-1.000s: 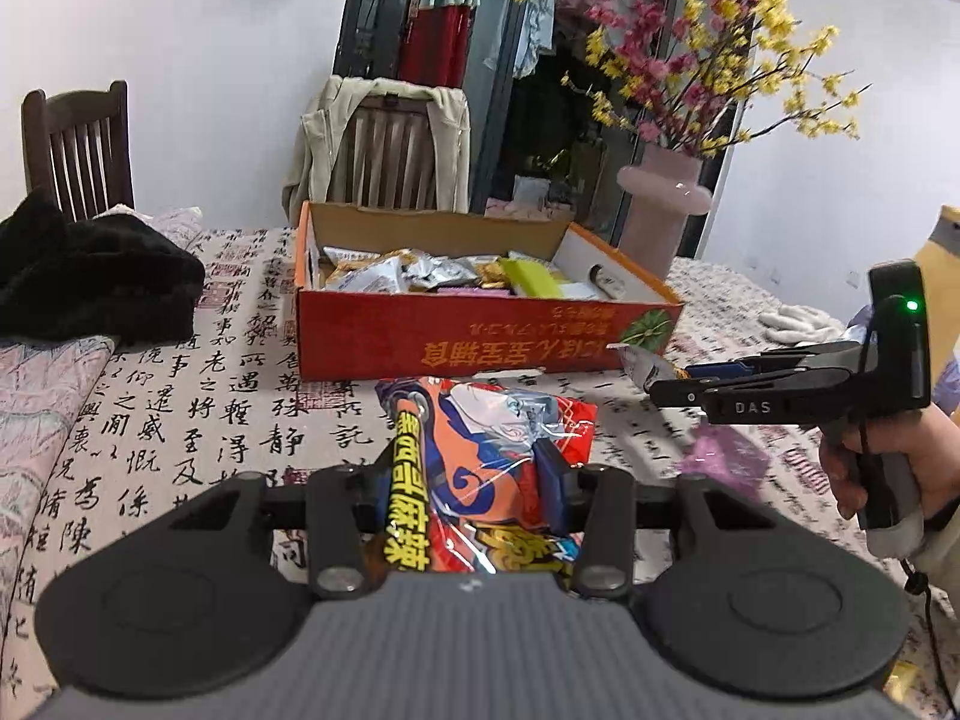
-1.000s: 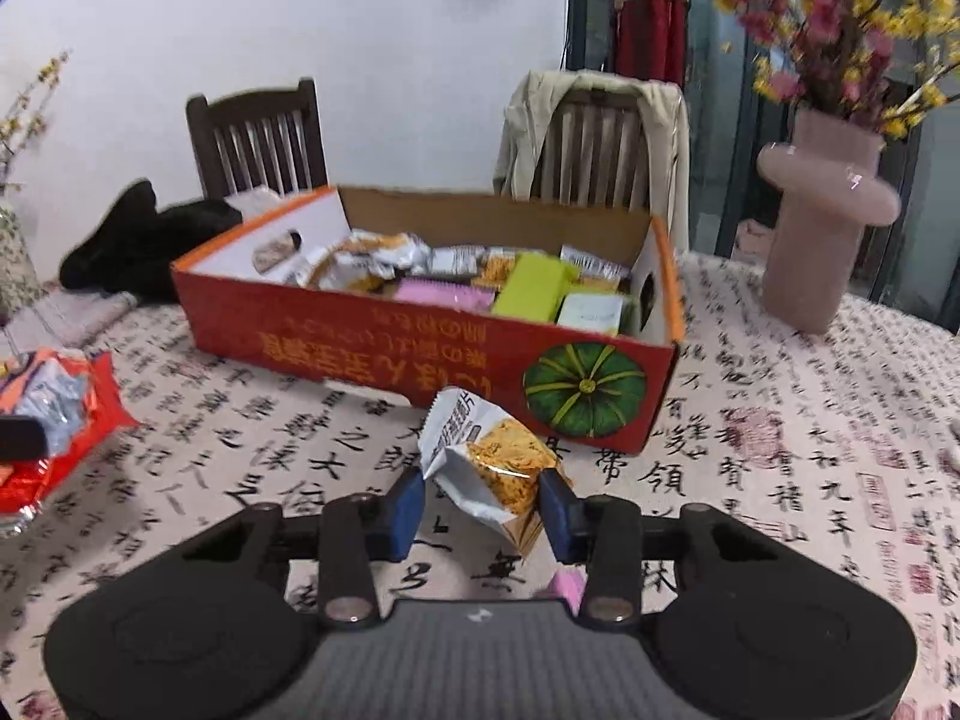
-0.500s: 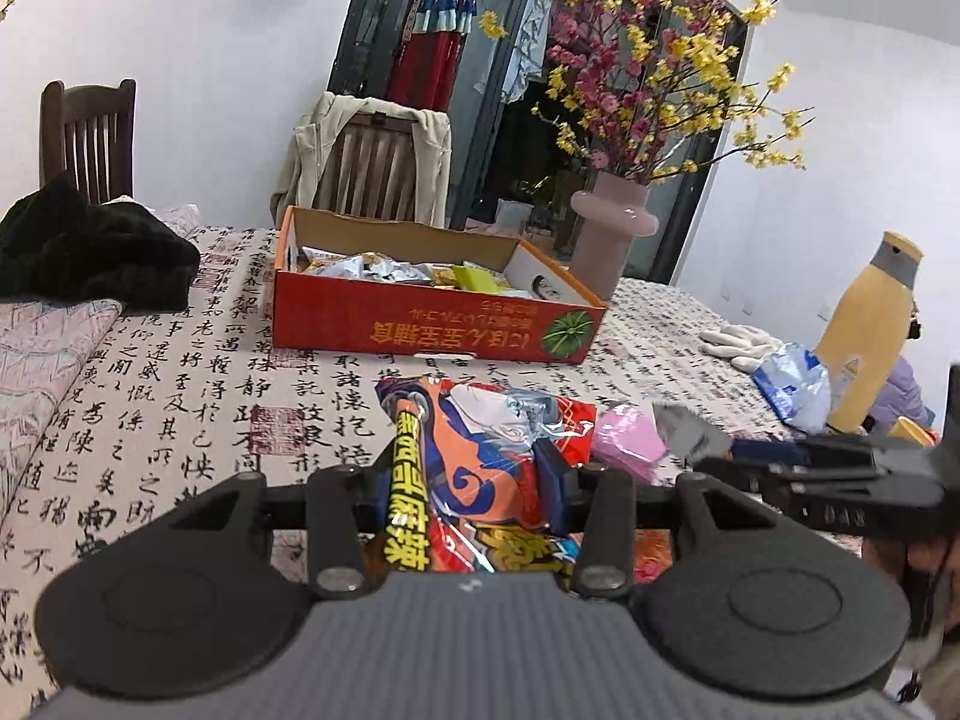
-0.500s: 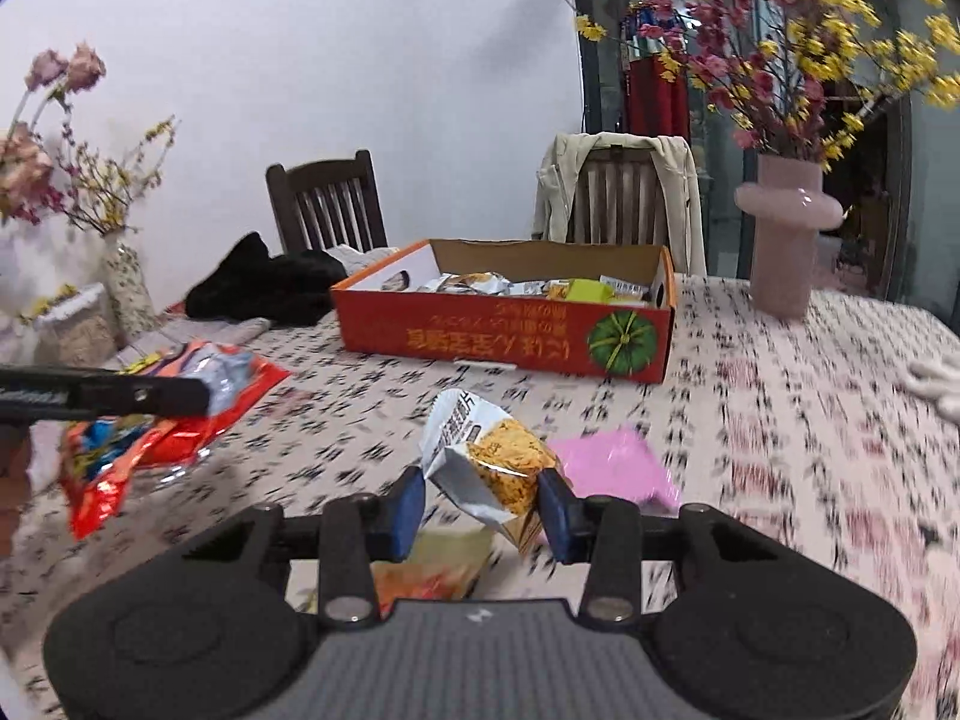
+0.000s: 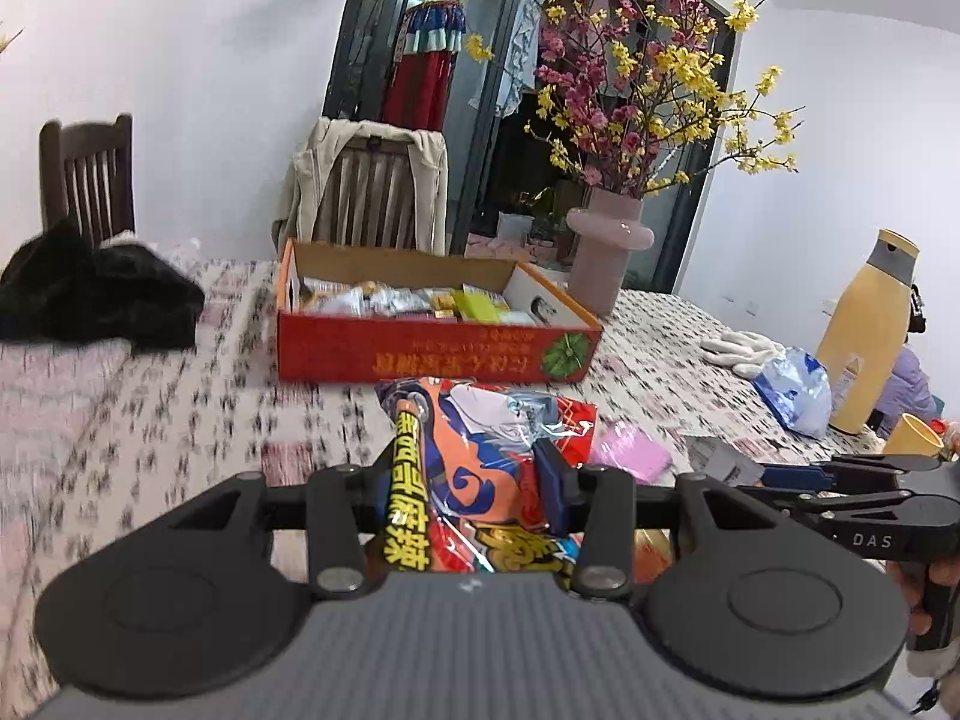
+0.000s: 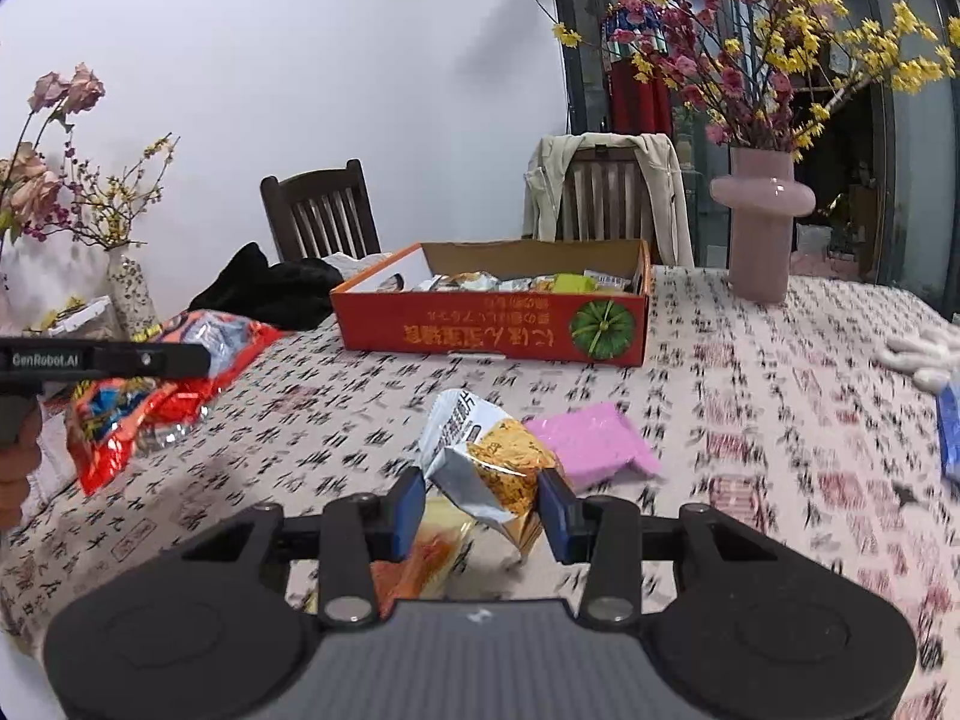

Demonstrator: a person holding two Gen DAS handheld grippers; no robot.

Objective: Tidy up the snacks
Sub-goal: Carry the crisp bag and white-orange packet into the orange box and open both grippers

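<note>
Both grippers are black, with a ribbed grey housing, round side discs and silver screws. The left gripper (image 5: 474, 480) and right gripper (image 6: 483, 504) have blue-padded fingers (image 6: 555, 507). White lettering marks their sides.

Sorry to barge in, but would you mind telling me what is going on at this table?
A person is sorting snacks with a handheld gripper in each hand. The left gripper is shut on a large red snack bag, and the right gripper is shut on a small silver noodle packet; both are held above the table. The orange cardboard box further back already holds several packets. A pink packet lies loose on the tablecloth.
</note>
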